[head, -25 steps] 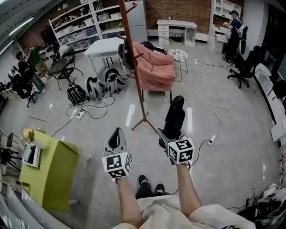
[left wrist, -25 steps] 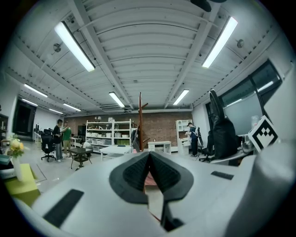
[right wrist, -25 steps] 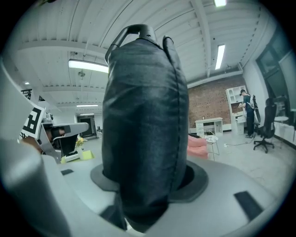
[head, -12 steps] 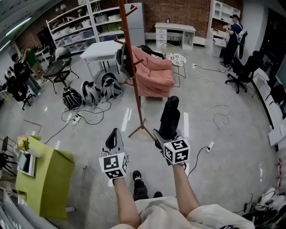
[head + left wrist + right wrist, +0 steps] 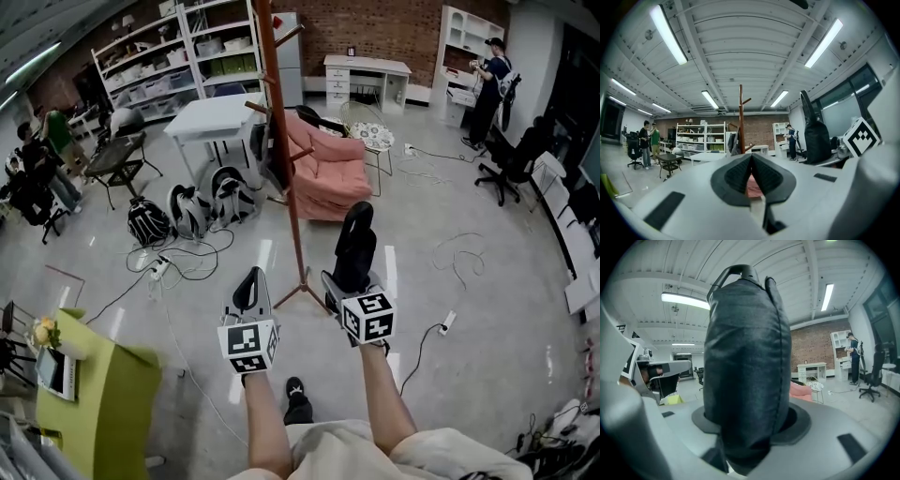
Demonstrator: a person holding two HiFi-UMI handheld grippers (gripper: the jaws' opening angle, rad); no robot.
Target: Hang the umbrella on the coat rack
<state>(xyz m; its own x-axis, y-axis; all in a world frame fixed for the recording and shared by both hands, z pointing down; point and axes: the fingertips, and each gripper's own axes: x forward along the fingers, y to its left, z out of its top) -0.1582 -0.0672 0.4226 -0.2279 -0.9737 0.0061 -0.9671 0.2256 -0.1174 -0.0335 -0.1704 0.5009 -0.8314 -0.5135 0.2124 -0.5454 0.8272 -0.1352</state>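
Head view looks down past our two forearms and a black shoe [image 5: 295,398] on the grey floor [image 5: 487,309], with a lime-green table [image 5: 112,394] at the lower left.

Our left gripper [image 5: 251,281] reaches forward with its jaws closed together, and the left gripper view shows the left gripper [image 5: 751,159] with its dark pads meeting and nothing between them.

Our right gripper [image 5: 349,281] is clamped on the umbrella [image 5: 361,239], a folded black one in its sleeve that points away from us. In the right gripper view the umbrella [image 5: 747,366] fills the middle of the frame. It stands up out of the right gripper [image 5: 750,427], whose jaws sit wide around its body, and a black loop [image 5: 733,273] shows at its top.

Just beyond the grippers stands the coat rack [image 5: 281,141], a tall reddish-brown wooden pole with short pegs and spreading feet. The umbrella is near it, to the right of its base, and not touching it. None of the pegs carries the umbrella. The left gripper view has the coat rack [image 5: 741,117] straight ahead.

Behind the rack sits a pink armchair [image 5: 323,164], and several backpacks [image 5: 202,202] lie on the floor to its left. Farther back are a white table [image 5: 216,112], white shelves [image 5: 187,56] and a brick wall [image 5: 375,28]. A person [image 5: 492,75] stands at the far right.
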